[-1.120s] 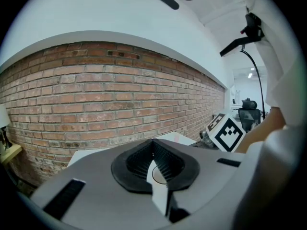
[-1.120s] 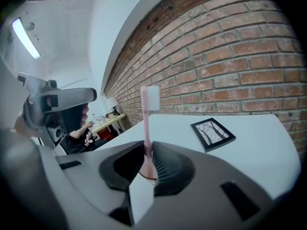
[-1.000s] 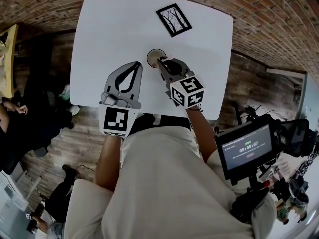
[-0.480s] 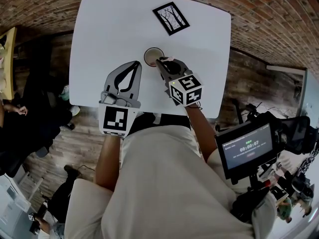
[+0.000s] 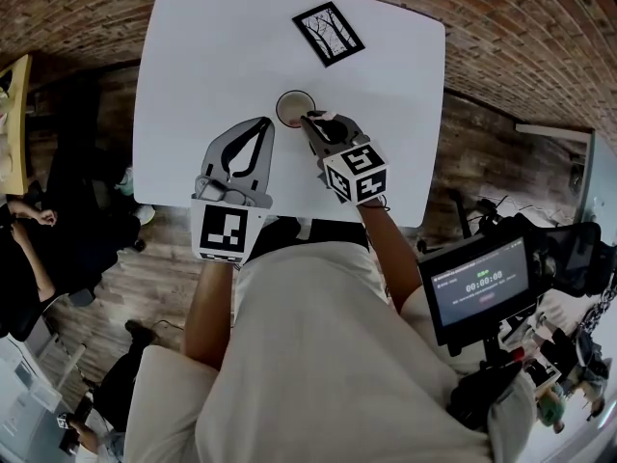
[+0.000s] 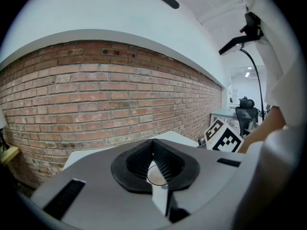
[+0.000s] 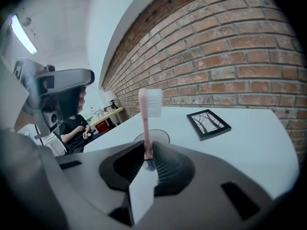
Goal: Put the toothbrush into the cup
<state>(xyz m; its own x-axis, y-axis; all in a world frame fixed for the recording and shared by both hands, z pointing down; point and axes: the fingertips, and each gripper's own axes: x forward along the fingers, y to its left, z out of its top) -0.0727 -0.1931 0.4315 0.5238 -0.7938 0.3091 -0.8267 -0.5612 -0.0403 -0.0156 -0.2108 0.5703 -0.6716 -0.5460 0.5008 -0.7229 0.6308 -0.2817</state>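
From the head view we see a white table (image 5: 193,66) with rounded corners. A small round cup (image 5: 295,108) stands on it, and a flat picture (image 5: 329,34) in a black frame lies well apart from it, nearer the far edge. The grey left gripper (image 5: 261,125) points at the cup from nearby. The right gripper (image 5: 310,121), darker in colour, has its tip just beside the cup's rim.

In the left gripper view we find the ribbed black pads (image 6: 165,162) pressed together at their tips, with nothing between them. The cup's thin round rim (image 6: 156,176) shows through the teardrop-shaped gap below. Behind it rises a rough red brick wall (image 6: 96,99).

In the right gripper view the ribbed jaws are clenched on the slim pink handle of the toothbrush (image 7: 147,138). It stands upright with its white bristled head on top. It has not gone into the cup, whose open rim (image 7: 160,136) sits just behind the handle. The framed picture lies flat on the smooth tabletop to the right, below the brick wall.
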